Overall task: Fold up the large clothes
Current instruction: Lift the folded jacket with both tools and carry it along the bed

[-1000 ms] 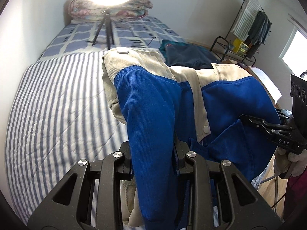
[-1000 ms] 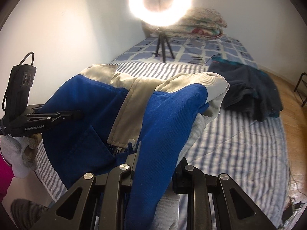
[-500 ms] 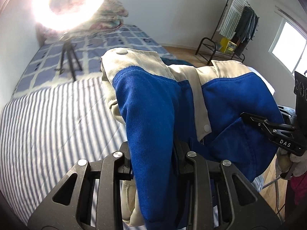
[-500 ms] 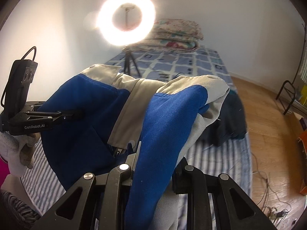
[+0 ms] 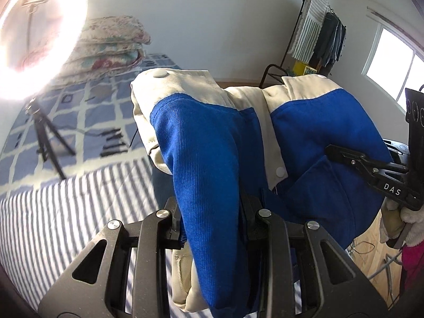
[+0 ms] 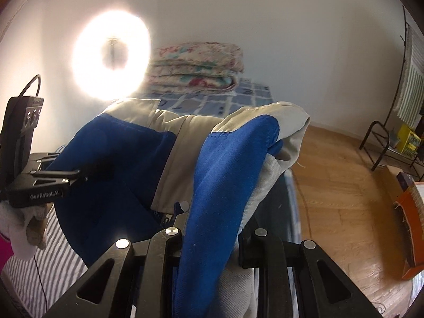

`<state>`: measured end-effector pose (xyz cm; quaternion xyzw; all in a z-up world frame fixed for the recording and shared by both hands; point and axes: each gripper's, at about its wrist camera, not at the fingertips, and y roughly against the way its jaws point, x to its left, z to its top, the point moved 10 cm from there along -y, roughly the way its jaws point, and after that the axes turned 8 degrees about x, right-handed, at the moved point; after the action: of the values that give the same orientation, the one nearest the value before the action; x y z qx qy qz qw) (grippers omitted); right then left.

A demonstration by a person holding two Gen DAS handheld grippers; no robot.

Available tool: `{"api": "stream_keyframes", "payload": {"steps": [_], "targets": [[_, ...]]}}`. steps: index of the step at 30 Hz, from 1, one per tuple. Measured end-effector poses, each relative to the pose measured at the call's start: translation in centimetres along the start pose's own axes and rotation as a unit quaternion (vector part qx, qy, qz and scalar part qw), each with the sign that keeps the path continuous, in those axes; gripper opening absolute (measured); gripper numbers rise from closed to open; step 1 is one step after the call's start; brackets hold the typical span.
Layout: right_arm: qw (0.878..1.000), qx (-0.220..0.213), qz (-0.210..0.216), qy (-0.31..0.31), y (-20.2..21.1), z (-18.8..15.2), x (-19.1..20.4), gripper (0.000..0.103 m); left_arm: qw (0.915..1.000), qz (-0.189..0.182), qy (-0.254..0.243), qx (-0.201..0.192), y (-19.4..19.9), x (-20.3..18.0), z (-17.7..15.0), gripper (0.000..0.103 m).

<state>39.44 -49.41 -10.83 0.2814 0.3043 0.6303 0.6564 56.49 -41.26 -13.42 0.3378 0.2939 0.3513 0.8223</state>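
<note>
- The left hand-held gripper (image 5: 212,212) is closed on a thick fold of the blue and cream jacket (image 5: 212,137). The cloth is squeezed between its two black fingers (image 5: 164,228).
- The right hand-held gripper (image 6: 209,228) is also closed on the jacket (image 6: 228,164), at another spot. The blue cloth runs up from between its fingers.
- The jacket is held up in the air between the two hand-held grippers, above the near end of the bed. It is bunched up, with a cream collar part on top and white snap buttons (image 5: 281,171) on the cream strip.
- In the left wrist view the right hand-held gripper (image 5: 344,156) comes in from the right, held by a hand in a pale glove (image 5: 405,217).
- In the right wrist view the left hand-held gripper (image 6: 90,171) comes in from the left, held by a gloved hand (image 6: 23,225) too.
- The bed (image 5: 53,212) below has a blue and white striped sheet near us and a blue checked cover farther away.
- A bright ring light (image 6: 111,55) stands on a tripod (image 5: 45,135) on the bed.
- Folded flowery blankets (image 6: 196,66) sit at the far end of the bed.
- A clothes rack (image 5: 318,37) stands on the far right by a window (image 5: 394,71).
- The floor (image 6: 344,198) on the right is wood.
</note>
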Motion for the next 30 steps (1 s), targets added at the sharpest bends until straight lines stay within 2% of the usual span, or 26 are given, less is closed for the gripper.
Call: {"api": "stream_keyframes", "payload": {"steps": [6,12,19,24,27,30], "targets": [[1.0,-0.001,-0.004,-0.009,-3.8,3.5,-2.3,0.021,1.0,-0.002,0.006,-0.001,-3.9,0.5,3.4,0.028],[1.0,0.003,0.001,-0.013,-7.1,5.5,-4.4,0.021,0.9999,-0.001,0.013,-0.001,-7.0,1.7,5.6,0.028],[1.0,0.006,0.019,-0.022,-10.3,5.9,-5.4,0.02,0.9997,0.008,0.019,0.011,-10.4,3.9,5.3,0.028],[0.999,0.024,0.025,-0.038,-13.1,5.5,-7.3,0.02,0.9991,0.026,0.019,0.027,-12.6,5.9,4.2,0.028],[0.996,0.029,0.044,-0.076,-14.5,4.9,-9.5,0.021,0.9987,0.023,0.03,0.036,-13.6,7.2,3.5,0.029],[0.989,0.035,0.071,-0.124,-16.0,3.5,-11.4,0.027,0.998,0.018,0.042,0.045,-14.4,8.3,2.8,0.036]]}}
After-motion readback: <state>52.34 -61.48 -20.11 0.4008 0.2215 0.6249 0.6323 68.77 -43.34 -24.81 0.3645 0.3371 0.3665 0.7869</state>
